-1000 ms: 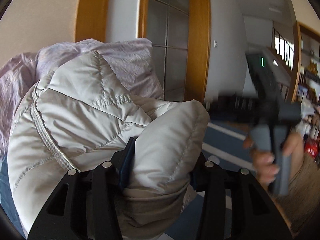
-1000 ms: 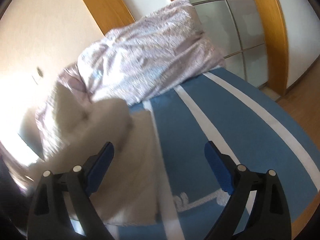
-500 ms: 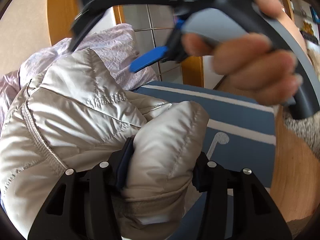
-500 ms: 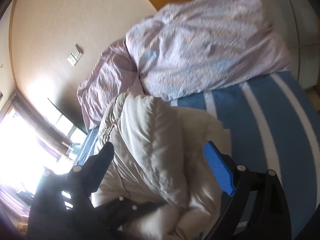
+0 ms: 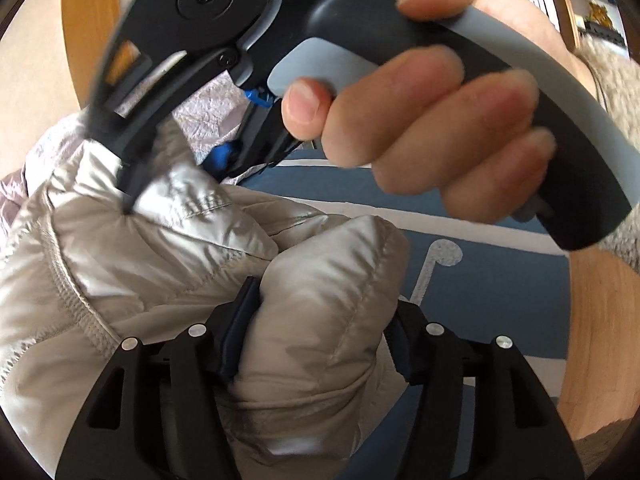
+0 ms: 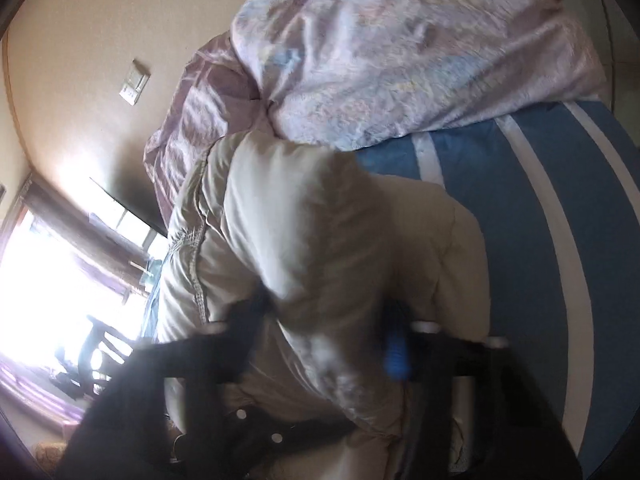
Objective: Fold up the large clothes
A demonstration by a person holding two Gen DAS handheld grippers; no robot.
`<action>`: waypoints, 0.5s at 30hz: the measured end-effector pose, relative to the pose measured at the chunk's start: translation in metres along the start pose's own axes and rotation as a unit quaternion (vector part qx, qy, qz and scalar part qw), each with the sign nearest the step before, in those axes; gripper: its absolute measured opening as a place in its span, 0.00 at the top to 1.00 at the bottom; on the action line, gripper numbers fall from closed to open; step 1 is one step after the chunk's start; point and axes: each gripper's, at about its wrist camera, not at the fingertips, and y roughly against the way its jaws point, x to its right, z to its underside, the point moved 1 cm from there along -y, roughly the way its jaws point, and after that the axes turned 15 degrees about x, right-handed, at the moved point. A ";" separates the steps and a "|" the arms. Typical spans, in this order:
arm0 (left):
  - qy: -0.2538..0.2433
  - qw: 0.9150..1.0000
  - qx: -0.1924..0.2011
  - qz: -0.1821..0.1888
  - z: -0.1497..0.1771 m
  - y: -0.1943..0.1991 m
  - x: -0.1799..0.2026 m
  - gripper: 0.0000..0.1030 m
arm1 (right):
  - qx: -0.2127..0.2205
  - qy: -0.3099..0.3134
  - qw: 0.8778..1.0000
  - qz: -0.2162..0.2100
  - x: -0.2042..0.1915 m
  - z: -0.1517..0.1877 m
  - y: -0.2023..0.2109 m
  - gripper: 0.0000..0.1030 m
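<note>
Left wrist view shows a blue bed cover with white stripes (image 5: 500, 292). On it lies the puffy beige quilted jacket (image 5: 132, 260). Left gripper (image 5: 320, 340) pinches a thick jacket fold. Right gripper (image 6: 332, 340) squeezes the jacket too, near a purple crumpled blanket (image 6: 400, 60).

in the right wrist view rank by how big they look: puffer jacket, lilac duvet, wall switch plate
1-2. puffer jacket and lilac duvet: alike, and the jacket is nearer, so unranked
3. wall switch plate: smallest by far

Home bedroom; blue striped bed (image 6: 532, 216), lilac duvet (image 6: 400, 40), wall switch (image 6: 134, 82)
</note>
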 end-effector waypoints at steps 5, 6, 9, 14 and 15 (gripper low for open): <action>0.029 0.999 0.002 0.026 -0.015 0.038 -0.003 0.44 | 0.009 -0.009 1.000 0.012 0.009 0.004 0.001 0.83; 0.054 0.998 0.007 0.037 -0.019 0.054 -0.012 0.43 | 0.012 -0.005 1.000 0.020 0.010 0.005 0.002 0.83; 0.116 0.992 0.037 0.033 -0.037 0.104 -0.053 0.42 | 0.019 0.009 0.999 0.041 0.010 0.007 0.003 0.84; 0.152 0.983 0.070 -0.075 -0.049 0.141 -0.143 0.28 | 0.031 0.033 0.997 0.064 0.004 0.008 0.007 0.84; 0.152 0.981 0.063 -0.099 -0.047 0.140 -0.160 0.28 | 0.033 0.037 0.996 0.068 0.002 0.008 0.008 0.84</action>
